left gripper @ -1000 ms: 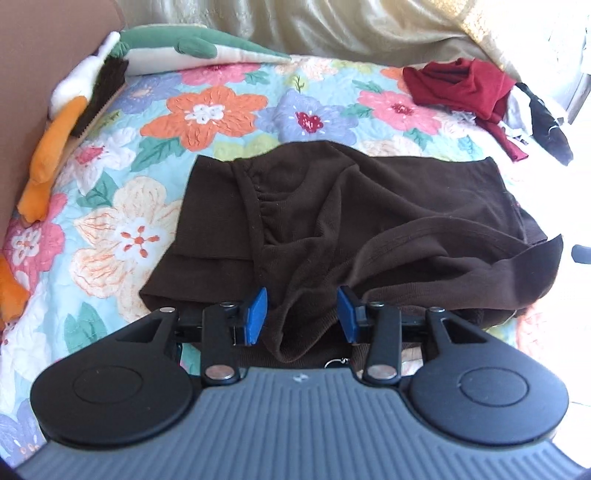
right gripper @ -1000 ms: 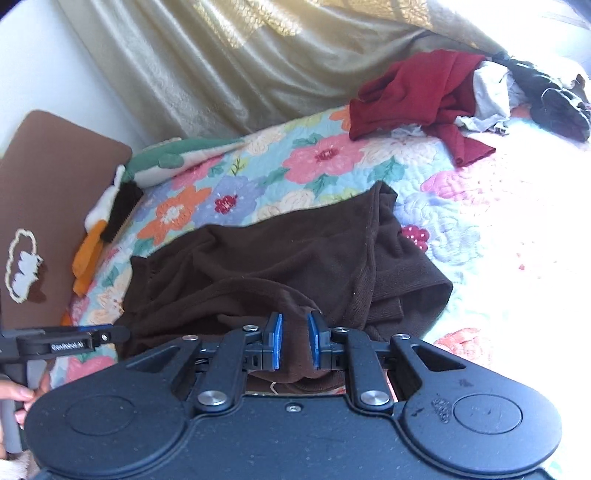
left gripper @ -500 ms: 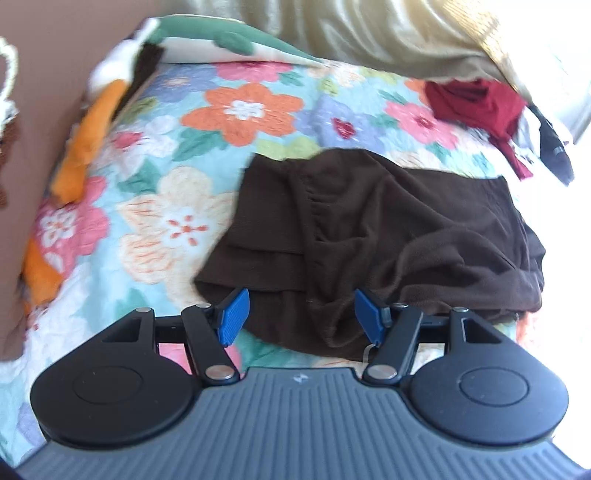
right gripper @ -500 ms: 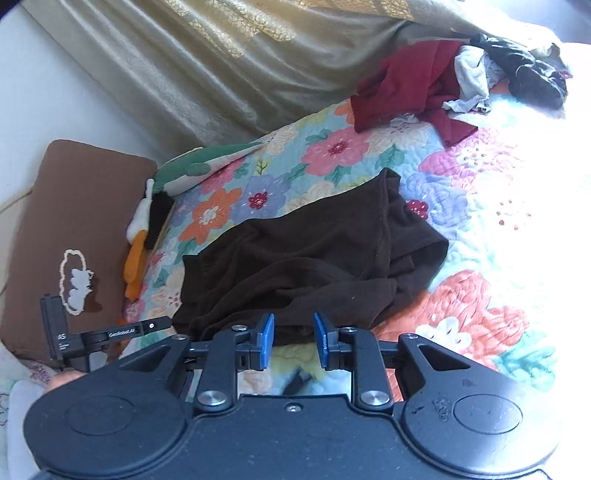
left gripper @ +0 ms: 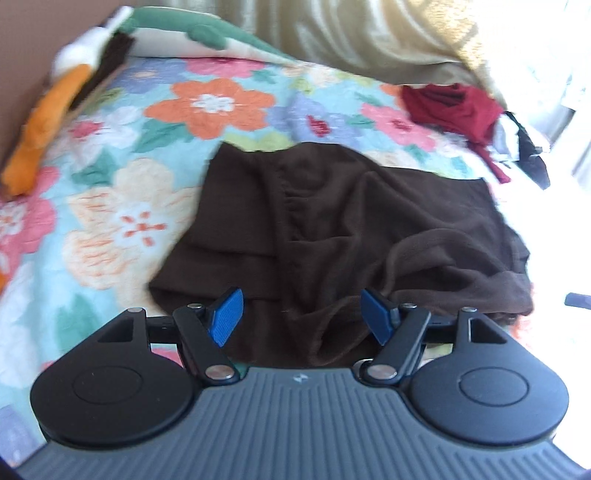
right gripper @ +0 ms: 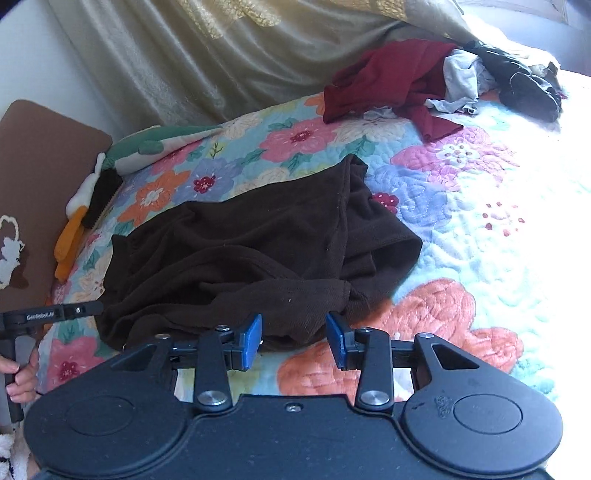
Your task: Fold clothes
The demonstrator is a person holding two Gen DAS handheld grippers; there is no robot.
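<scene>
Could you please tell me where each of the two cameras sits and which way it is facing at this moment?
Left wrist: on the left gripper, low at the bed's near edge, looking over the brown garment toward the curtain; jaws open.
Right wrist: on the right gripper, looking over the same garment; jaws open, the person's hand at left.
Shared: brown garment, floral quilt, red garment.

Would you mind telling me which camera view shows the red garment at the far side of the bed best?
The right wrist view: the red garment is sharp there, fully spread beside grey and black clothes. In the left wrist view, the same garment is smaller, blurred and washed out by glare near the edge.
</scene>
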